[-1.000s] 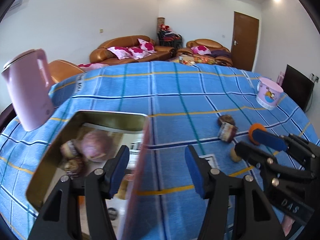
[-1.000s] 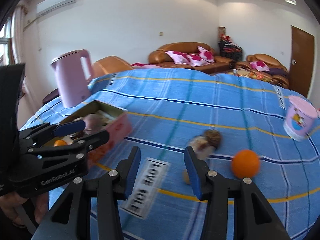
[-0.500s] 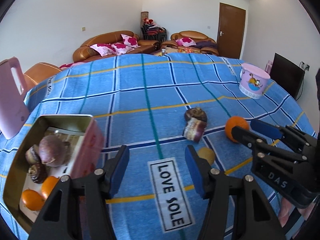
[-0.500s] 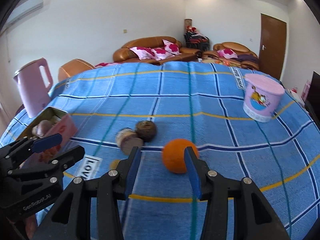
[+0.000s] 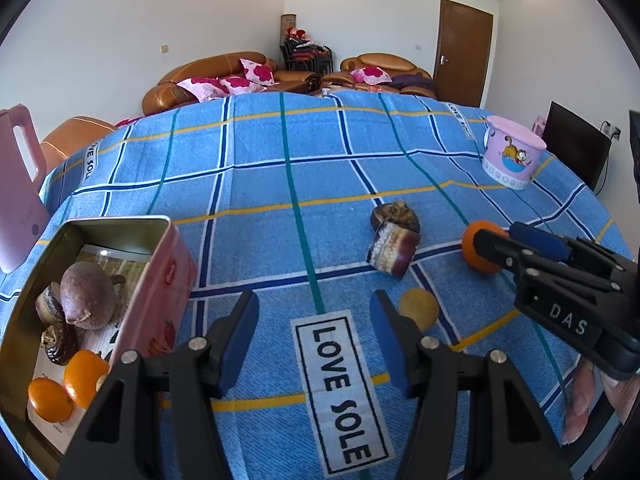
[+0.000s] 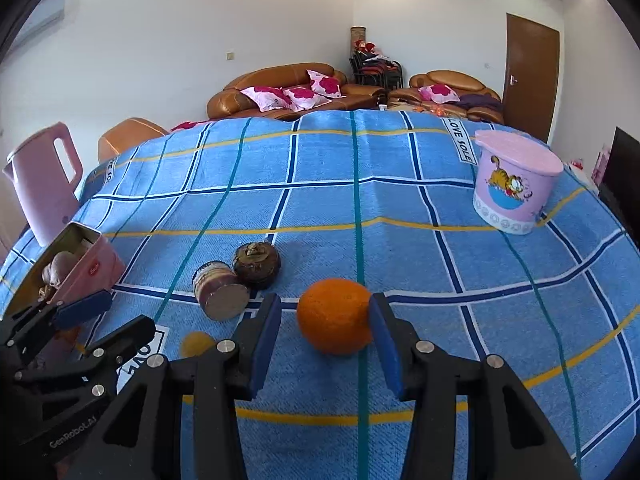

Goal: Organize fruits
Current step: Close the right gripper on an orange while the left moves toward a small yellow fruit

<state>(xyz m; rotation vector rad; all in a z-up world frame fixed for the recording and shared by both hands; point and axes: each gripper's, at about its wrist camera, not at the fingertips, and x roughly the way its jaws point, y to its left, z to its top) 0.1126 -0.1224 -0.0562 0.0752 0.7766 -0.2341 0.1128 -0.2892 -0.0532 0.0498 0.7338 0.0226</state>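
Blue checked cloth covers counter. Pink tin at left edge, fruit already inside; sits just beside left claw. Left claw released, nothing between pads, small yellow fruit just right of it. Right claw released, straddling orange: right pad looks touching peel, left pad apart by visible gap. Orange round, no long axis; lies dead ahead between pads, on cloth. Right hand plainly nearer; closing looks next.

right claw now straddling orange, left claw shifted off tin
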